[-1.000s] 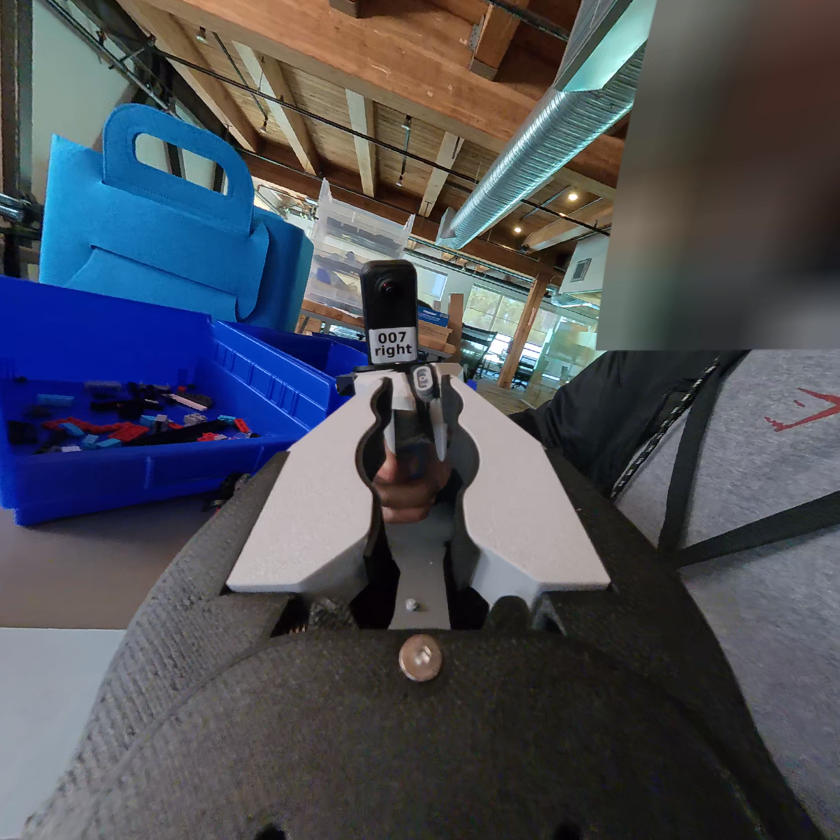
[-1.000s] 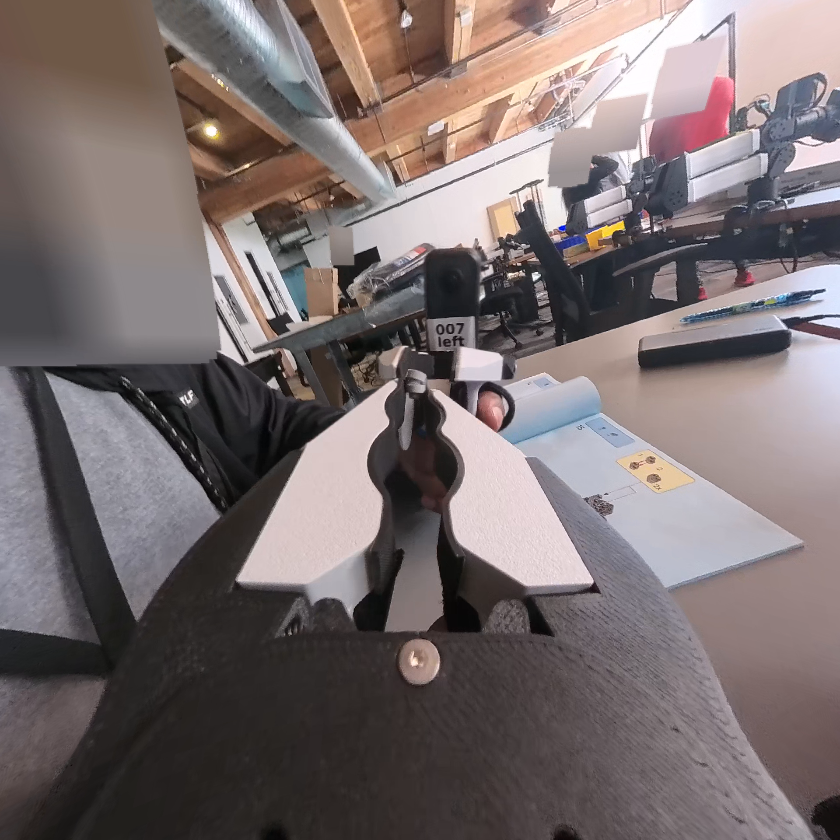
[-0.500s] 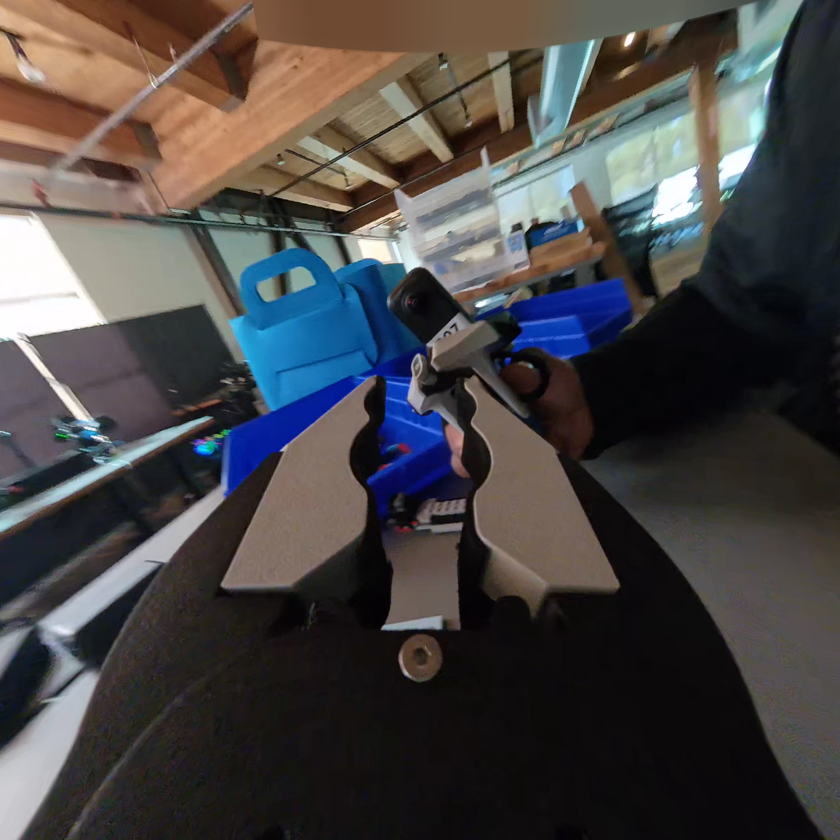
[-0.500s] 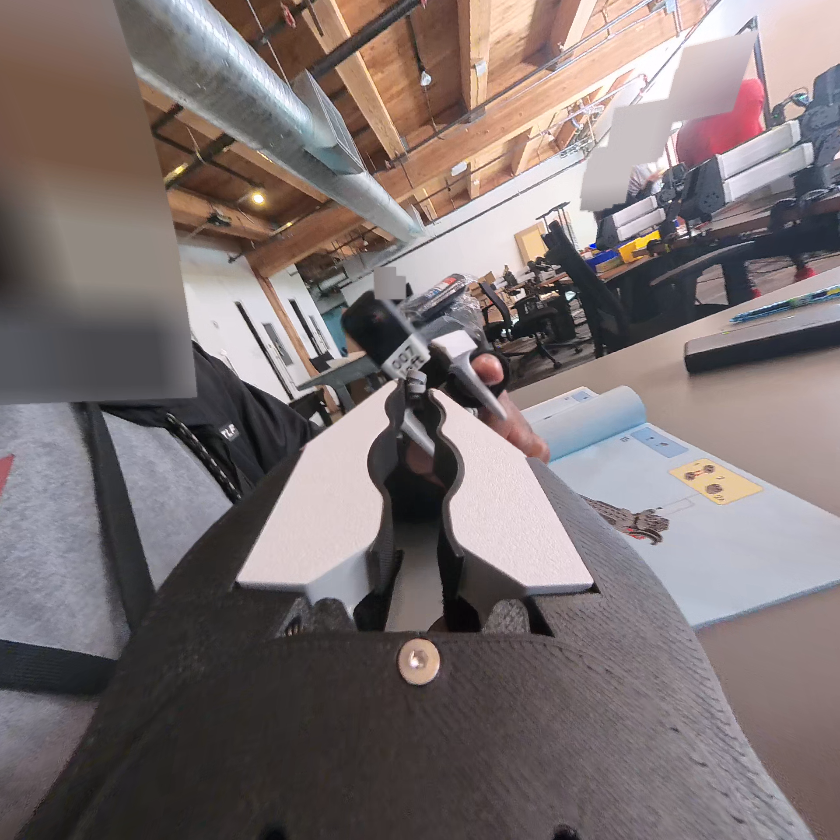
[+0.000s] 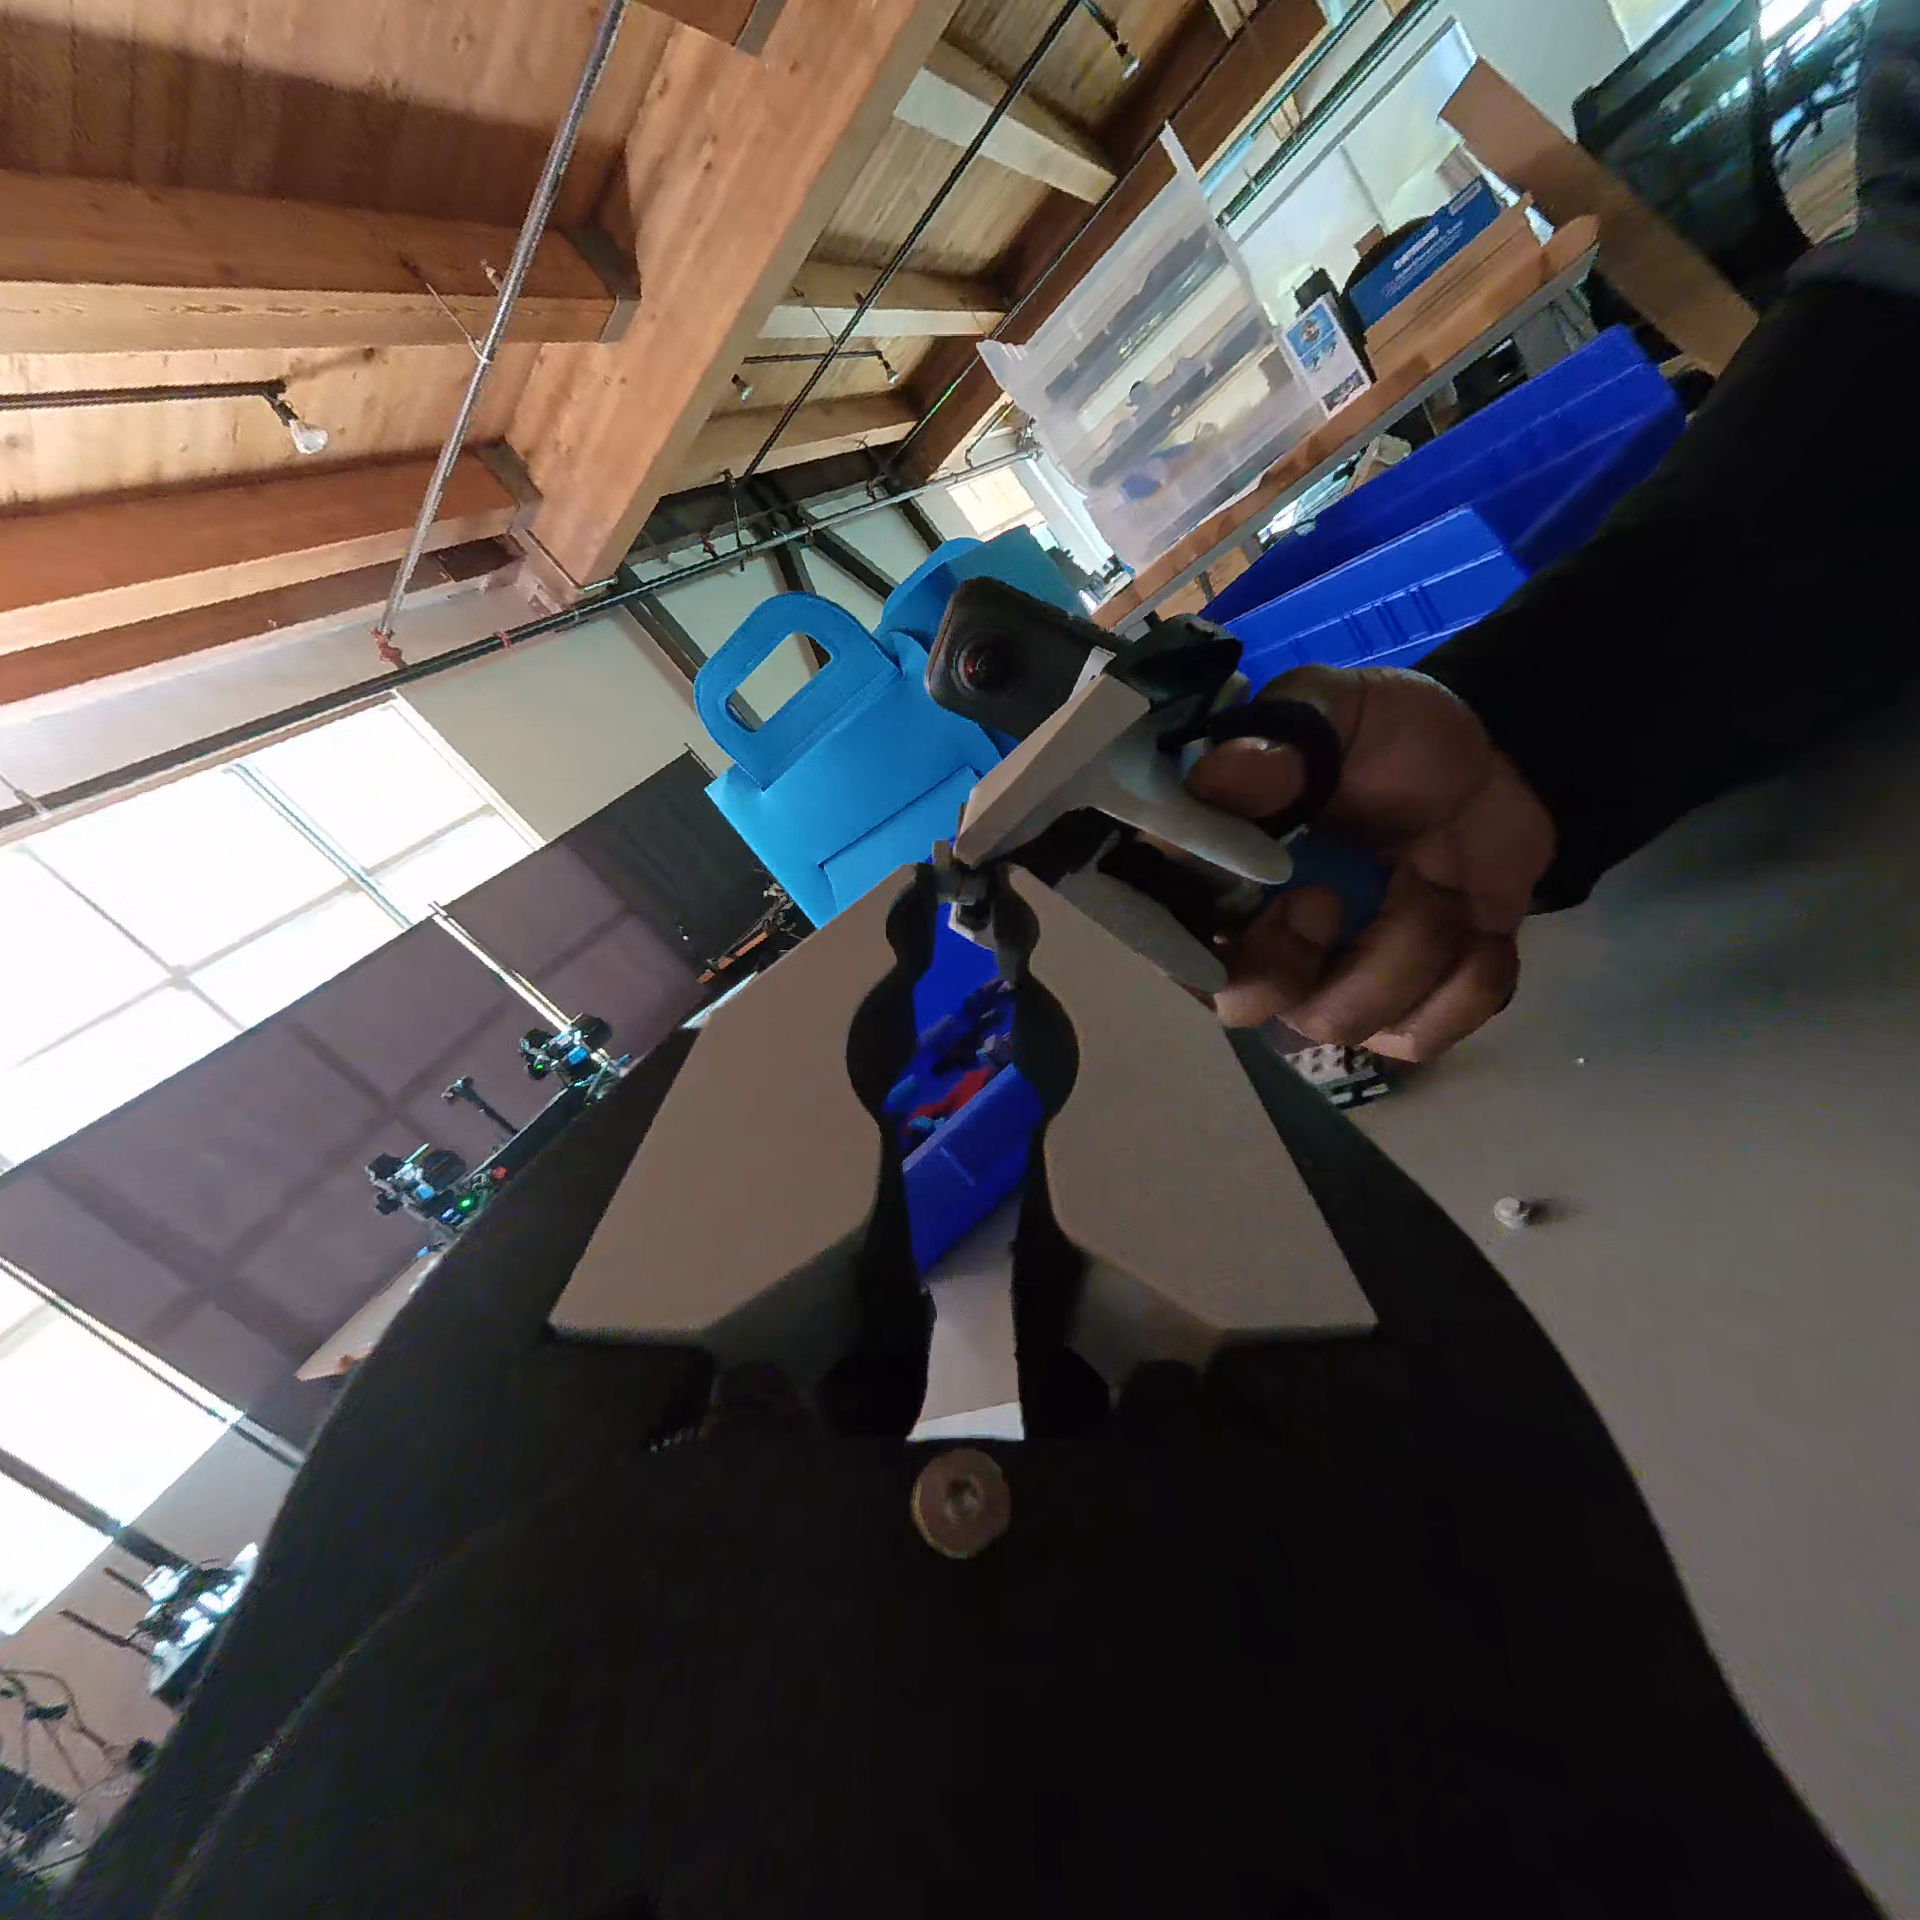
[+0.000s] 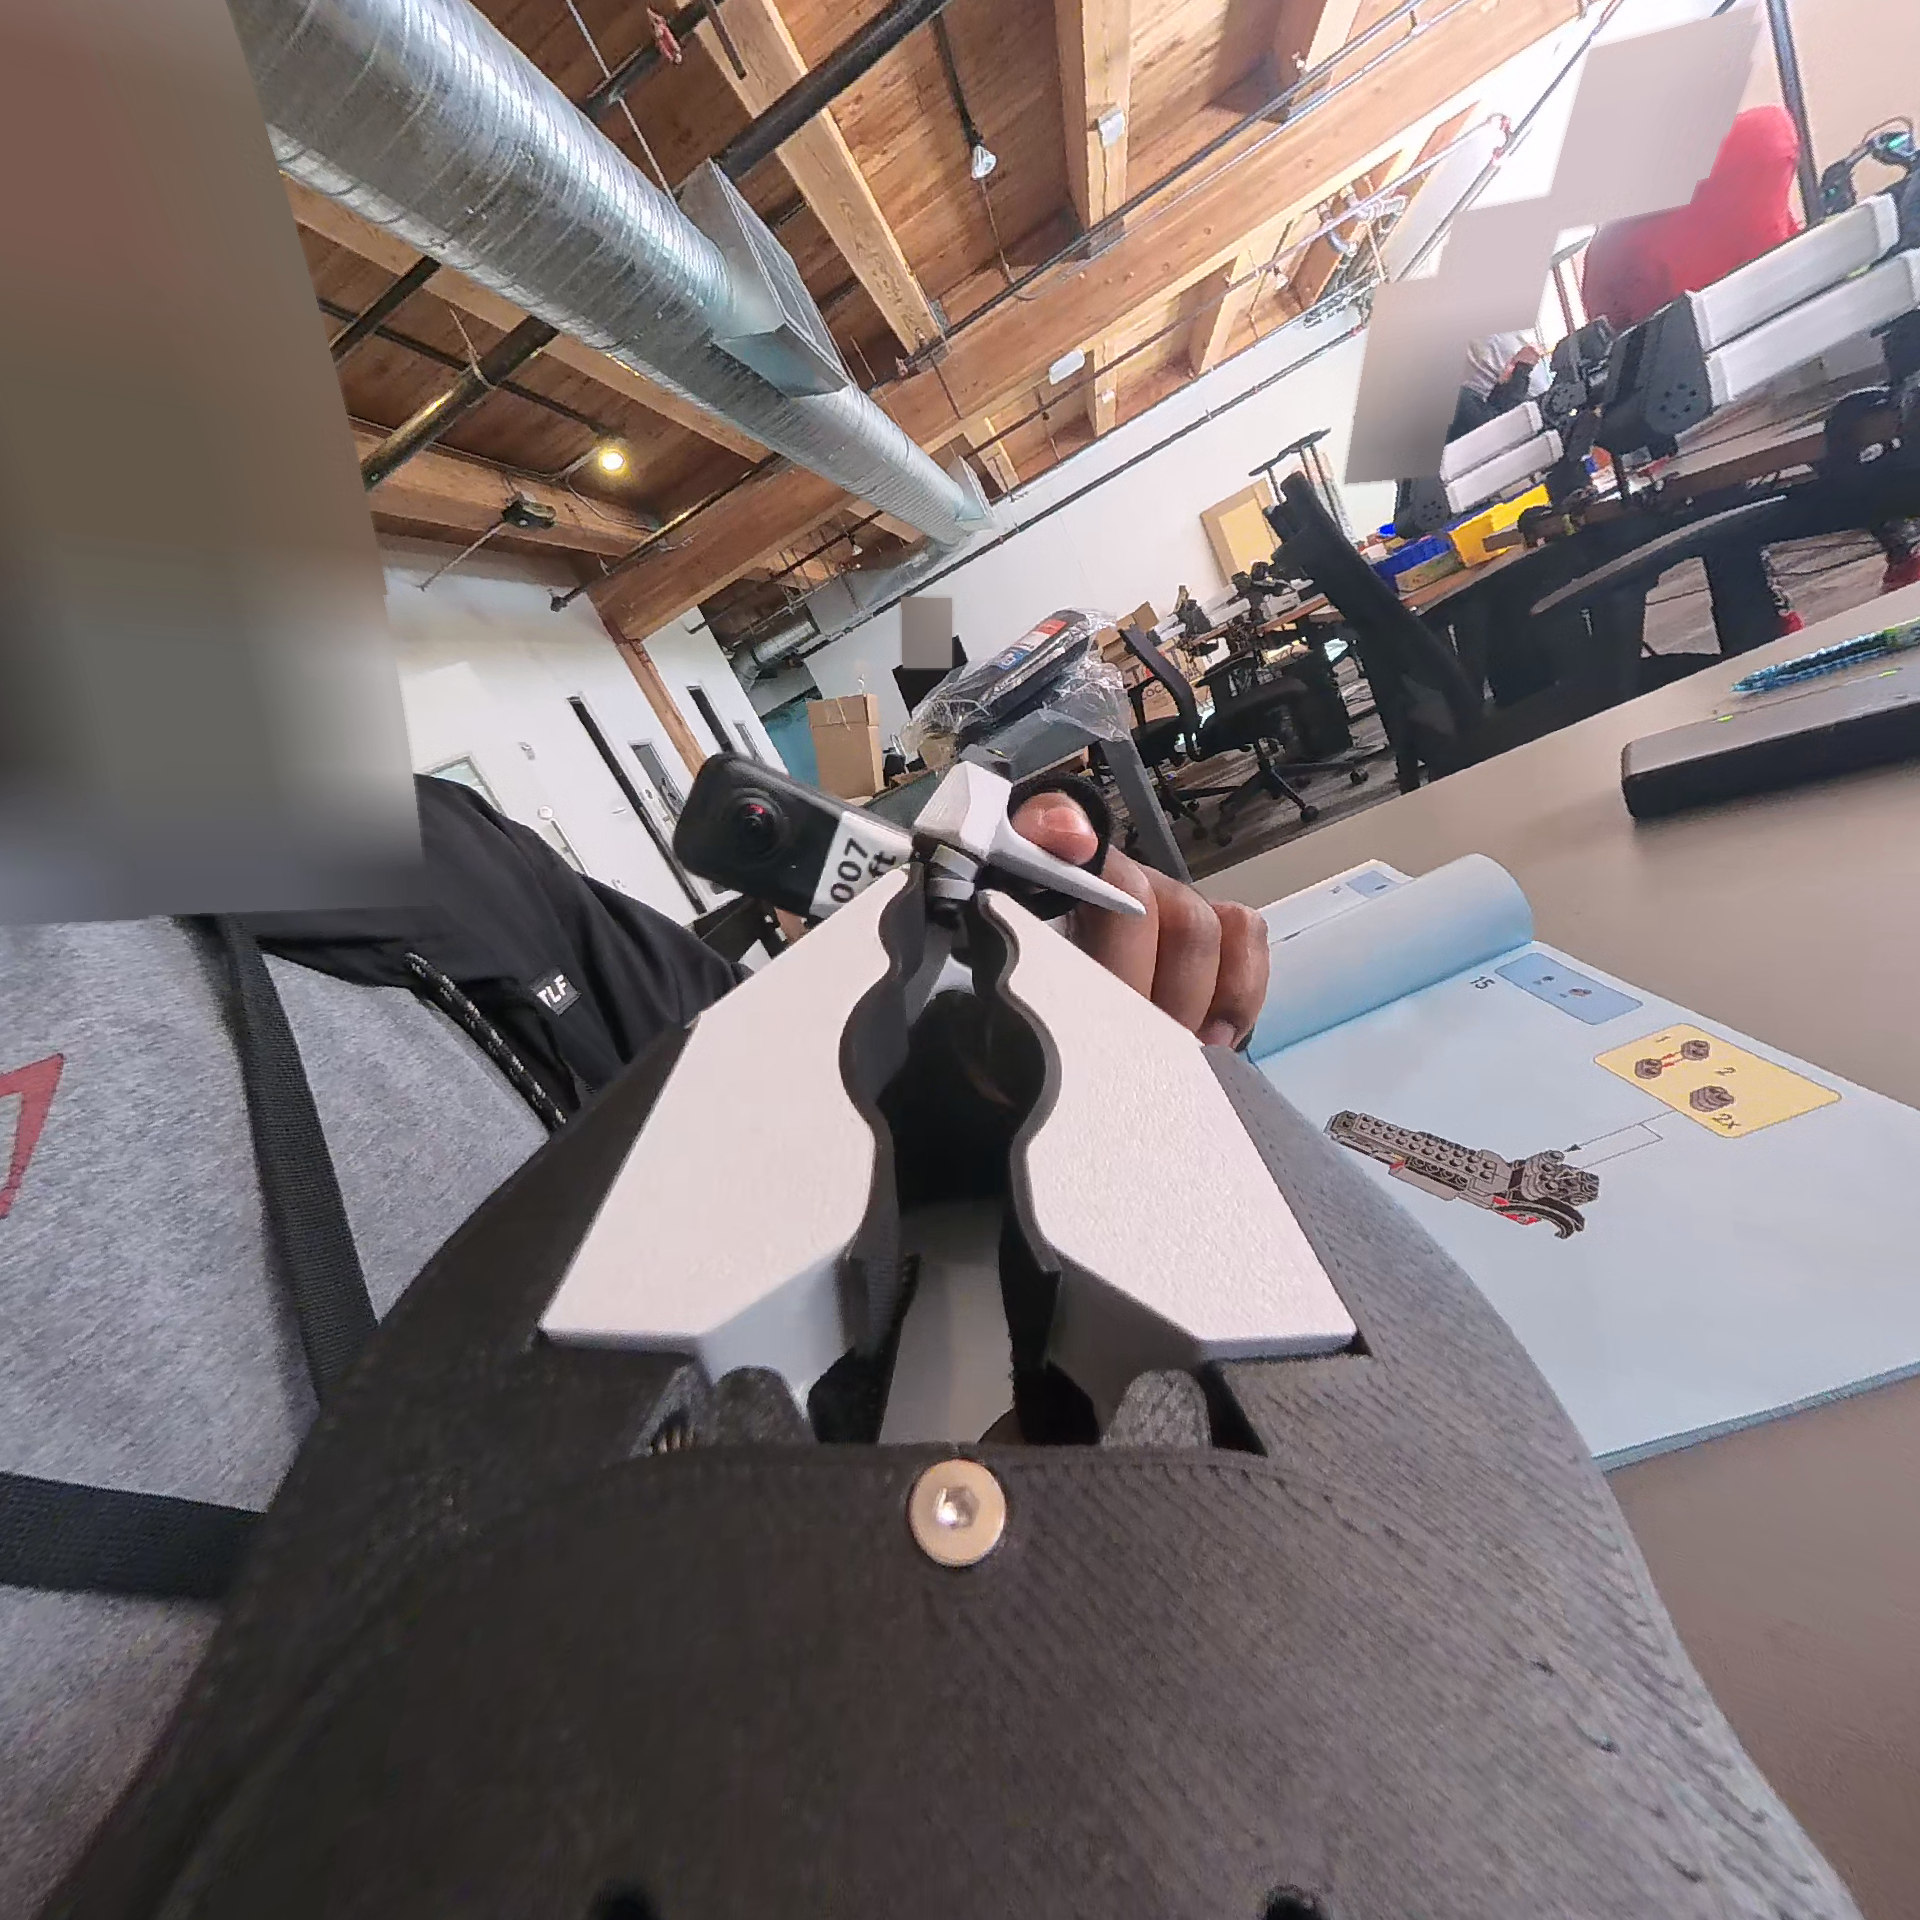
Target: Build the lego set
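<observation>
My left gripper [image 5: 961,902] and my right gripper [image 6: 943,902] are held up off the table, pointing at each other tip to tip. Each has its jaws nearly closed on a small grey lego piece [image 5: 971,914], which also shows in the right wrist view [image 6: 943,881]. The pieces touch where the tips meet; I cannot tell whether they are joined. The right gripper [image 5: 966,868] appears tilted in the left wrist view, with a hand [image 5: 1392,883] on its handle. The left gripper [image 6: 938,868] appears tilted in the right wrist view. An open instruction booklet [image 6: 1558,1195] lies on the table.
A blue parts bin [image 5: 961,1143] with loose bricks sits behind the tips. A partly built lego piece [image 5: 1340,1070] and a small grey part [image 5: 1517,1208] lie on the table [image 5: 1662,1195]. A blue felt bag [image 5: 821,790] stands behind. A dark flat device [image 6: 1766,743] lies beyond the booklet. Both grippers' tips are close together, under 4 cm apart.
Both grippers have rolled and tilted while staying tip to tip. The left wrist view has swung away from the person's chest toward the bin and windows. The jaws stay closed on the small pieces.
</observation>
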`<action>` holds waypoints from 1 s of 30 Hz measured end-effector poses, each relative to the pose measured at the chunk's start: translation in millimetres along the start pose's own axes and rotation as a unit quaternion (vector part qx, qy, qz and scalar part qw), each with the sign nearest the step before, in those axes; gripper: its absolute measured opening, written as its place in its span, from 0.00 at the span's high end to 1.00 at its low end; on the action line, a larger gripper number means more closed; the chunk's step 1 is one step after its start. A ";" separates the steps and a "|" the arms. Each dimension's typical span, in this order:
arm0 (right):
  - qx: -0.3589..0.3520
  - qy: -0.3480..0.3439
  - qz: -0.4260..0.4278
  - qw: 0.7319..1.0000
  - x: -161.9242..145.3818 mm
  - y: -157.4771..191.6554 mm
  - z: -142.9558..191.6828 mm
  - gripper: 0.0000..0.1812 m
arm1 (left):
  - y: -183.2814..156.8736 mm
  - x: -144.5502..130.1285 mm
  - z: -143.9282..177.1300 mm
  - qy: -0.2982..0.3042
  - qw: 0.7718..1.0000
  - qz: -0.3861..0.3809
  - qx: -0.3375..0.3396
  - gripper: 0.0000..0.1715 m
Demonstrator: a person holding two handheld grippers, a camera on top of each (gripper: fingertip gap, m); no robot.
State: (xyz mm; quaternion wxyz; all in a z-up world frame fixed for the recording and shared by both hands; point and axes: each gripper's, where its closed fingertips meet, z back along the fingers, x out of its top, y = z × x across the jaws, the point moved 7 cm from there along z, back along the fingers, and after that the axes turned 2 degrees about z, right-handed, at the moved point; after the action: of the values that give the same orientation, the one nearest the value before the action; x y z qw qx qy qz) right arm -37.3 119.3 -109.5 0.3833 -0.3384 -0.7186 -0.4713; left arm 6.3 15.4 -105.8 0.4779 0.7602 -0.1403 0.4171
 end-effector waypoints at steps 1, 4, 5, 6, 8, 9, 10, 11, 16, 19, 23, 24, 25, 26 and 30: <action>-0.001 0.001 0.000 1.000 -0.1 -0.1 0.0 0.96 | -0.2 0.1 0.2 0.002 1.000 -0.007 0.002 0.94; -0.002 0.003 -0.005 1.000 -0.4 -0.6 -0.1 0.96 | -0.5 -0.1 0.6 0.008 1.000 -0.016 0.004 0.94; -0.003 0.004 -0.007 1.000 -0.6 -0.9 -0.2 0.96 | -0.5 -0.4 0.8 0.009 1.000 -0.016 0.003 0.94; -0.004 0.006 -0.008 1.000 -0.6 -1.1 -0.3 0.96 | -0.5 -0.8 1.0 0.009 1.000 -0.013 0.002 0.95; -0.005 0.009 -0.010 1.000 -0.5 -1.2 -0.2 0.96 | -0.3 -1.2 1.0 0.007 1.000 0.001 -0.002 0.95; -0.006 0.010 -0.009 1.000 -0.2 -1.3 -0.1 0.96 | -0.1 -1.7 0.9 0.006 1.000 0.013 -0.005 0.95; -0.008 0.012 -0.007 1.000 -0.1 -1.5 0.2 0.96 | 0.1 -2.4 0.8 0.005 1.000 0.026 -0.009 0.94; -0.009 0.014 -0.005 1.000 0.0 -1.6 0.5 0.96 | 0.3 -3.1 0.7 0.003 0.999 0.040 -0.014 0.94; -0.014 0.027 0.015 0.999 0.5 -1.8 2.7 0.94 | 0.4 -5.6 0.0 -0.005 0.995 0.094 -0.036 0.95; -0.017 0.040 0.038 0.998 0.5 -0.5 4.2 0.93 | 0.1 -6.8 -0.3 -0.006 0.992 0.113 -0.046 0.95; -0.018 0.038 0.033 0.999 -0.3 -1.7 4.8 0.92 | 0.3 -8.1 -0.4 -0.005 0.991 0.122 -0.048 0.95; -0.017 0.037 0.029 0.999 -0.6 -1.8 4.8 0.92 | 0.2 -8.0 -0.2 -0.004 0.992 0.119 -0.047 0.95; -0.015 0.038 0.028 0.999 -0.8 -1.7 4.8 0.92 | 0.1 -7.9 -0.1 -0.004 0.992 0.117 -0.048 0.95; -0.014 0.038 0.028 0.999 -0.6 -1.5 4.9 0.92 | 0.0 -7.5 -0.1 -0.004 0.992 0.116 -0.048 0.95; -0.019 0.048 0.055 0.997 -0.1 -0.3 6.7 0.92 | -0.6 -7.3 -0.2 -0.005 0.991 0.121 -0.055 0.95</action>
State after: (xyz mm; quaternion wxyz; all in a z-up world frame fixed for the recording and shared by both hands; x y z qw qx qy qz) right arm -39.0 125.4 -111.5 0.4362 -0.3620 -0.6706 -0.4785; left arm 2.1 14.5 -111.7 0.4646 0.7122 -0.2558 0.4598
